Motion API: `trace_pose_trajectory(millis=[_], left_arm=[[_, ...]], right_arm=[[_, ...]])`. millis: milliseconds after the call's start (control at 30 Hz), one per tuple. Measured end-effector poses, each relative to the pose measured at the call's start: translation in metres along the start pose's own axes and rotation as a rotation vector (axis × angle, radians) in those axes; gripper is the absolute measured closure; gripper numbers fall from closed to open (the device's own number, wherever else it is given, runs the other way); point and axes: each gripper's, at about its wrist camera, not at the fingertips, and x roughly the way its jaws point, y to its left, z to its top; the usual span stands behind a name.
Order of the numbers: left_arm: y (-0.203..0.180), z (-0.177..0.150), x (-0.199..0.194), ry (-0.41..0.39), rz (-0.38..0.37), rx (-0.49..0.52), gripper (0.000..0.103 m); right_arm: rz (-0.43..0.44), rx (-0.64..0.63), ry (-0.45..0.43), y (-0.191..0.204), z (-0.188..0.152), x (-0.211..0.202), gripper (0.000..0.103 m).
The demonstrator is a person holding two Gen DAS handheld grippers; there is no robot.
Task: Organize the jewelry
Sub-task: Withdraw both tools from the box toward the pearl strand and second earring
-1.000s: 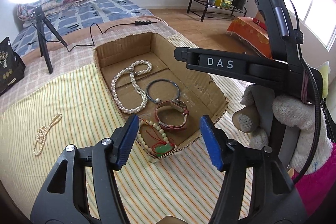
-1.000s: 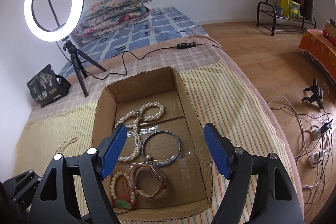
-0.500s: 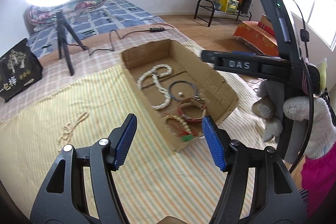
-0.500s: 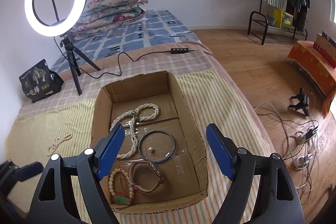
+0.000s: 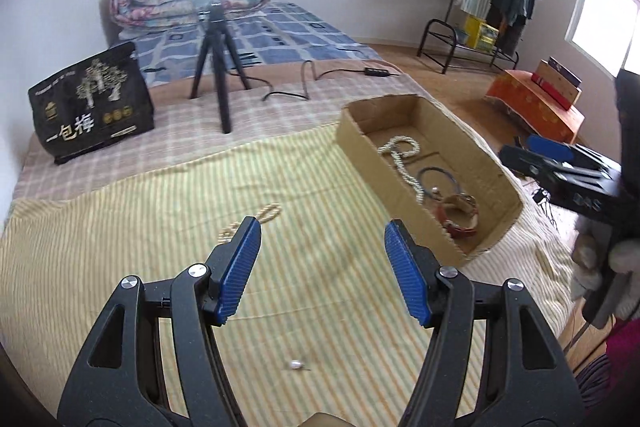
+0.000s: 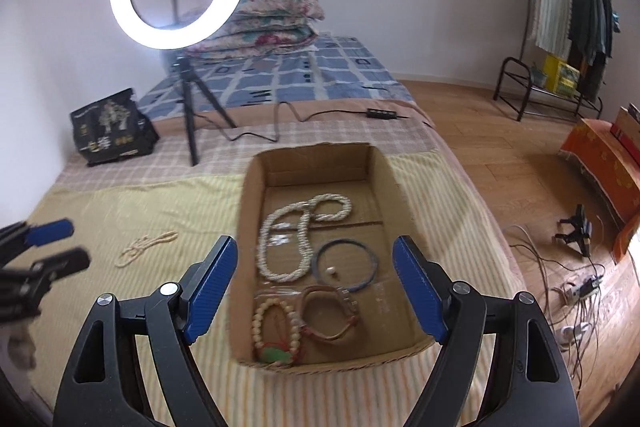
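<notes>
An open cardboard box point(image 6: 248, 211) point(image 5: 360, 143) on the striped bedspread holds a white pearl necklace point(image 6: 300, 239), a blue bangle point(image 6: 346, 265), a red-strapped watch point(image 6: 328, 315) and a bead bracelet with a green pendant point(image 6: 276, 331). A small pearl strand point(image 5: 252, 221) point(image 6: 144, 245) lies on the spread left of the box. A tiny pearl stud point(image 5: 295, 364) lies near me. My left gripper point(image 5: 320, 271) is open and empty above the spread, the strand just beyond its left finger. My right gripper point(image 6: 314, 291) is open and empty above the box.
A ring light on a black tripod point(image 6: 188, 107) and its cable stand behind the box. A black printed bag point(image 5: 92, 107) stands at the back left. Folded quilts point(image 6: 272, 19) lie by the wall. The bed's right edge drops to a wood floor with cables point(image 6: 576, 291).
My left gripper has swung left, away from the box, and now faces the spread with the loose pearl strand. My right gripper has stayed over the box, pulling back a little.
</notes>
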Motion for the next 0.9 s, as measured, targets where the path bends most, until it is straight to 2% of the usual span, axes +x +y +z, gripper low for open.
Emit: trace_pose_trajectory(millis=[267,633,733,900], left_arm=[[0.046,-0.004,0.006,0.019,0.036,-0.047,0.037],[0.072,-0.014,0.036,0.078,0.037,-0.048,0.037],[0.076,-0.016,0.044,0.092,0.031,-0.046,0.037],[0.083,-0.019,0.060,0.112,0.021,-0.058,0.037]], right_arm=[[0.087,-0.110,0.037,0.055,-0.027,-0.004,0.023],[0.261,-0.190,0.110,0.117,-0.073,-0.004,0.024],[0.295,-0.219,0.140,0.132,-0.087,0.001,0.032],[0.348,-0.254,0.185,0.153,-0.101,0.010,0.035]])
